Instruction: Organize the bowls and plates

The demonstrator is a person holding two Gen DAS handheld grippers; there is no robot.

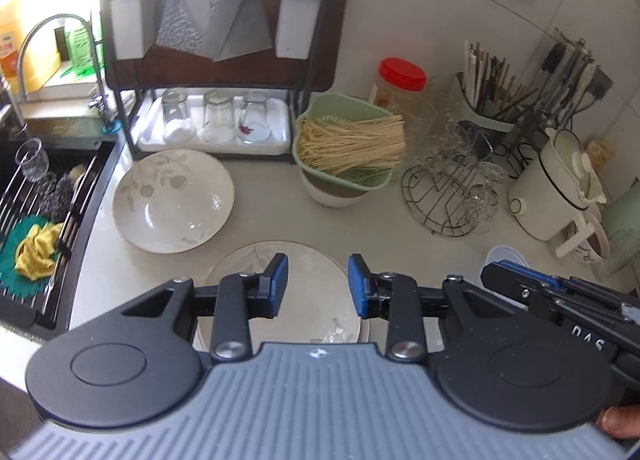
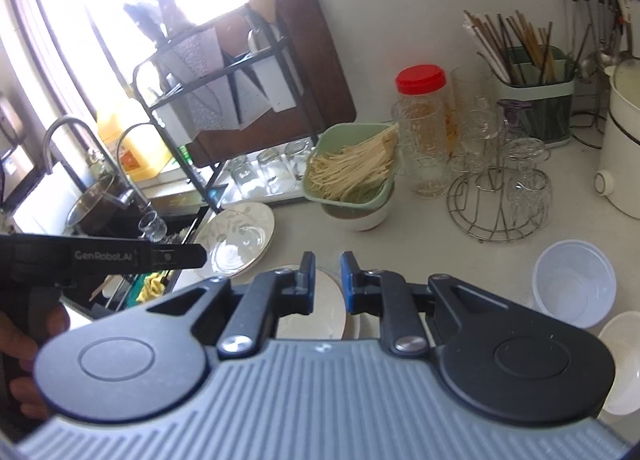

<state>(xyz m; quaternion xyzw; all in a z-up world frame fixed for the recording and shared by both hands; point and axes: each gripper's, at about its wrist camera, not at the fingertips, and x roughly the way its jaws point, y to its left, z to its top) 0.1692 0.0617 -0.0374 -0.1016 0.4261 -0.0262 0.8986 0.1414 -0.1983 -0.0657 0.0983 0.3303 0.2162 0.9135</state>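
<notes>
While both claws hang empty, we list: left claw (image 1: 318, 286) wide over near plate (image 1: 280, 260); right claw (image 2: 328, 280) narrow, gapped; second plate (image 1: 172, 200) beside sink. Next, probably: grip a rim, stack.

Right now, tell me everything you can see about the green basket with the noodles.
The green basket is pale green, looks plastic, roughly square with rounded corners. It sits tilted in a white bowl on the counter, right of the black rack and in front of a red-lidded jar. A bundle of pale dry noodles lies across it, the ends reaching past the rim. Neither gripper touches it.
</notes>
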